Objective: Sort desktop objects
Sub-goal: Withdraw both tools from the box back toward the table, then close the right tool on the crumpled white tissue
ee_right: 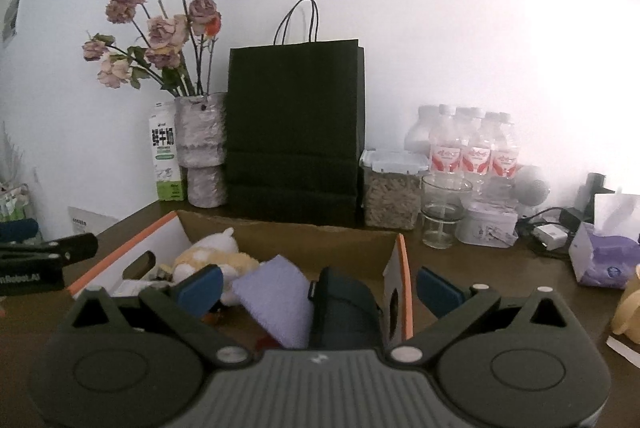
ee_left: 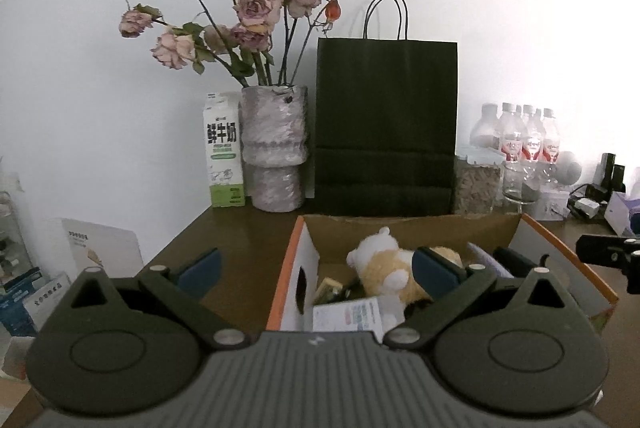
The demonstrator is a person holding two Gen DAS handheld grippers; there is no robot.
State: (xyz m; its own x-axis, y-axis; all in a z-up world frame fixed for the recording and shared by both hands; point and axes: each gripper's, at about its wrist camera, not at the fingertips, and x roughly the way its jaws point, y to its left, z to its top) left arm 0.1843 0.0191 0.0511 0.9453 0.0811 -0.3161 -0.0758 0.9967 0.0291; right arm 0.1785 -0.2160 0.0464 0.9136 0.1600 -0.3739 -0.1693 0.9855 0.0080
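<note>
An open cardboard box (ee_left: 296, 268) with orange edges stands on the brown desk; it also shows in the right wrist view (ee_right: 394, 292). Inside lie a cream and tan plush toy (ee_left: 384, 264) (ee_right: 212, 252), a lilac cloth (ee_right: 276, 296), a dark pouch (ee_right: 344, 312) and white paper packets (ee_left: 348, 312). My left gripper (ee_left: 316, 270) is open and empty, hovering over the box's left wall. My right gripper (ee_right: 318, 288) is open and empty above the box's right end, with the pouch and cloth below its gap.
Along the back wall stand a milk carton (ee_left: 224, 156), a vase of dried roses (ee_left: 276, 152), a black paper bag (ee_left: 386, 128), a grain container (ee_right: 392, 188), a glass (ee_right: 442, 212) and water bottles (ee_right: 474, 152). A tissue pack (ee_right: 604, 260) and a yellow object (ee_right: 630, 304) lie right.
</note>
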